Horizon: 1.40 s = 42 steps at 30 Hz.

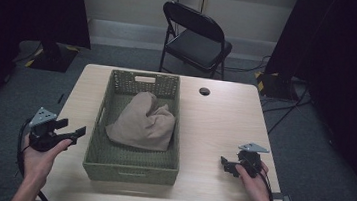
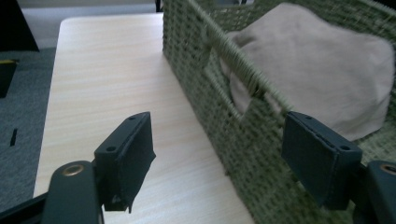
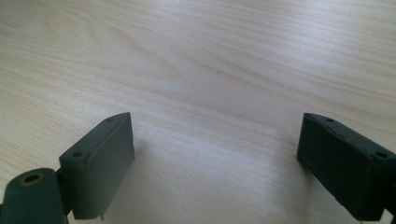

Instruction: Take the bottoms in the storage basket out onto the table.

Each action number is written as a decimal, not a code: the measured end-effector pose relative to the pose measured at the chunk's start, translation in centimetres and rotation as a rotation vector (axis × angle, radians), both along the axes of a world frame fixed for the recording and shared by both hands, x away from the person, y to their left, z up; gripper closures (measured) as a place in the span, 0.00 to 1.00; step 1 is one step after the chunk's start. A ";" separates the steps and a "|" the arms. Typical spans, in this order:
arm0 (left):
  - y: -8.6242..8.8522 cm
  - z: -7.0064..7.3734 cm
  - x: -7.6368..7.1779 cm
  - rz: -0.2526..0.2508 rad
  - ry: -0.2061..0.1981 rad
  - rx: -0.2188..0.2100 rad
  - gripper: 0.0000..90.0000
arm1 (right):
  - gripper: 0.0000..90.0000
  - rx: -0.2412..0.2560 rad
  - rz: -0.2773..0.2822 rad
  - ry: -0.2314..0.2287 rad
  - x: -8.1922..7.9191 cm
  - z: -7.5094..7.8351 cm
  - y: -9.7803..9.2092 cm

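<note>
While both grippers stand spread and empty, the cloth lies bunched in the basket: soft, light, best pinched at a raised fold.

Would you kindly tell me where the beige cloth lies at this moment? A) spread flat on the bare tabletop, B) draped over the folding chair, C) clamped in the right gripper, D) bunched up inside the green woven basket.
D: the beige cloth sits crumpled inside the green woven basket, while the left gripper and right gripper are both open and hold nothing.
</note>
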<state>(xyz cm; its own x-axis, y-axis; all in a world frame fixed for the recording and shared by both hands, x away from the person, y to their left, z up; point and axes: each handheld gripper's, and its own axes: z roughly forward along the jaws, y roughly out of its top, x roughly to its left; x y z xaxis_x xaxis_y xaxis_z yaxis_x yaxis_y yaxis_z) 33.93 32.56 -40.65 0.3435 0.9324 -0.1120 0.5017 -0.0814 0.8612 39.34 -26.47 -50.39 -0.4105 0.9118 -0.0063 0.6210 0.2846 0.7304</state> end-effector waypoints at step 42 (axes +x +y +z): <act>-12.5 5.8 5.7 -0.309 0.024 0.068 0.18 | 0.12 0.000 -0.004 0.000 0.0 0.0 0.0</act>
<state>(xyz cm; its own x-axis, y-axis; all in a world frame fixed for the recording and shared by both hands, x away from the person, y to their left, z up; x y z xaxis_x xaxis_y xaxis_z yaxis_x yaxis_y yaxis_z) 39.68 20.06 -34.86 0.6096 0.7901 -0.0643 0.4646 -0.2904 0.8365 39.32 -26.43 -50.39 -0.4072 0.9133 -0.0063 0.6221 0.2824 0.7303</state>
